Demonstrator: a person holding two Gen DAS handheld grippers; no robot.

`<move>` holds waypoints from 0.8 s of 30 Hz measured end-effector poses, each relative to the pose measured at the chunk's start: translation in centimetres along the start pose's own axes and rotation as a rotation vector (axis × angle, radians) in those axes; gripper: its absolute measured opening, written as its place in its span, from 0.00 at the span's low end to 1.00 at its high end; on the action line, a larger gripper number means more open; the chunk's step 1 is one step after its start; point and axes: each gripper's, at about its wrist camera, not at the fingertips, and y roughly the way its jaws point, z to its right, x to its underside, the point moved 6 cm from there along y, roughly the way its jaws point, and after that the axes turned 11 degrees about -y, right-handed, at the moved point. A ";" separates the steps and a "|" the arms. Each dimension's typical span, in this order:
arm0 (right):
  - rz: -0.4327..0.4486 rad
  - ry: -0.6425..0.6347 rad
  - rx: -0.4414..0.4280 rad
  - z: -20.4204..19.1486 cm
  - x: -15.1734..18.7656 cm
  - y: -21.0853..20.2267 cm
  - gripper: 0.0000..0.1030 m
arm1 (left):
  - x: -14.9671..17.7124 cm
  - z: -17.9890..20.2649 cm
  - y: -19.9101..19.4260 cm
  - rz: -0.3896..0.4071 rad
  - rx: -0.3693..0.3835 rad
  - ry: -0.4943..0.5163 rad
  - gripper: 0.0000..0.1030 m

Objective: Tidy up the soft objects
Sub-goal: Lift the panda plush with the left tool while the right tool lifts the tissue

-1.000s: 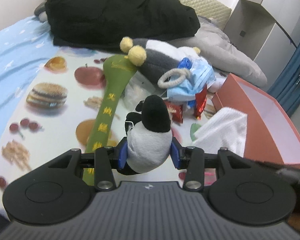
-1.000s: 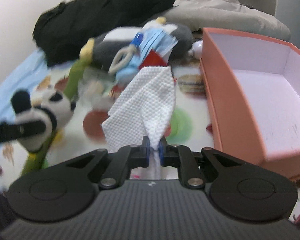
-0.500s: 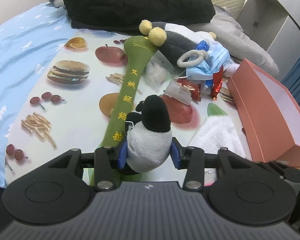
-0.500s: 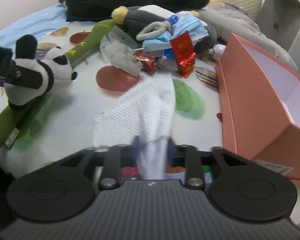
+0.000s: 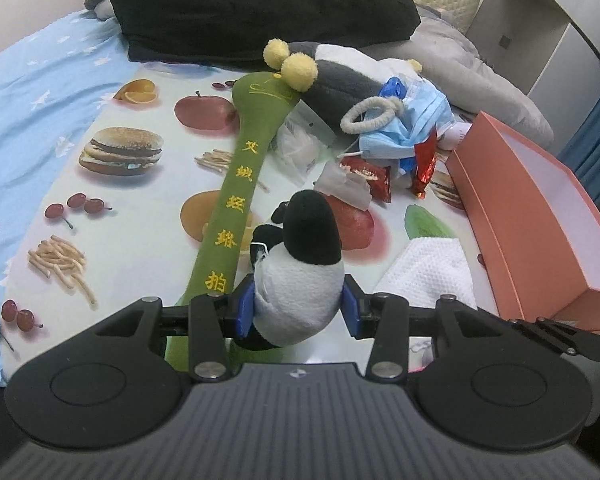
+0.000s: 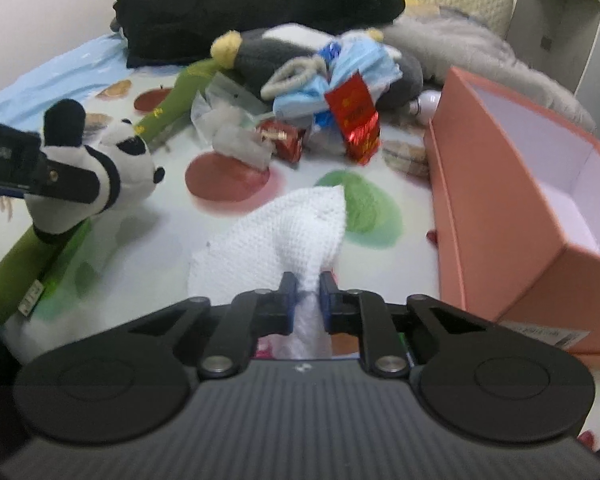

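My left gripper (image 5: 297, 312) is shut on a small panda plush (image 5: 300, 264) and holds it above the food-print mat; the panda also shows at the left of the right wrist view (image 6: 96, 184). My right gripper (image 6: 308, 300) is shut on a white waffle-weave cloth (image 6: 284, 236), whose far end rests on the mat; the cloth also shows in the left wrist view (image 5: 428, 276). A long green plush stick (image 5: 240, 184) lies beside the panda. An open orange box (image 6: 532, 184) stands to the right.
A pile at the back holds a grey plush (image 5: 340, 76), blue face masks (image 5: 412, 124), a cord ring (image 5: 372, 114), red snack packets (image 6: 356, 120) and a clear bag (image 5: 300, 148). A black coat (image 5: 260, 8) and a grey pillow (image 5: 480, 76) lie behind. White cabinets (image 5: 560, 40) stand far right.
Both grippers pulled back toward me, so more of the mat shows. The cloth's free end sank from hanging raised onto the mat. The panda stays gripped.
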 end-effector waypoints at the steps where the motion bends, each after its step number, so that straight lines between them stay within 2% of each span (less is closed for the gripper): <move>1: 0.015 -0.006 0.010 0.1 -0.3 -0.3 0.13 | -0.1 0.0 -0.1 0.004 0.002 -0.002 0.48; 4: 0.067 -0.026 0.036 0.1 -1.5 -1.5 0.13 | -0.6 0.3 -0.6 0.017 0.007 -0.004 0.48; 11: 0.139 -0.005 0.034 0.9 -4.0 -3.4 0.14 | -2.1 1.7 -2.4 0.057 0.040 0.003 0.48; 17: 0.104 0.027 0.027 1.6 -3.5 -2.6 0.14 | -2.4 2.6 -2.8 0.071 0.055 0.013 0.48; 24: 0.052 0.058 -0.036 1.1 -1.4 -2.0 0.17 | -1.3 2.5 -2.8 0.055 0.053 0.014 0.48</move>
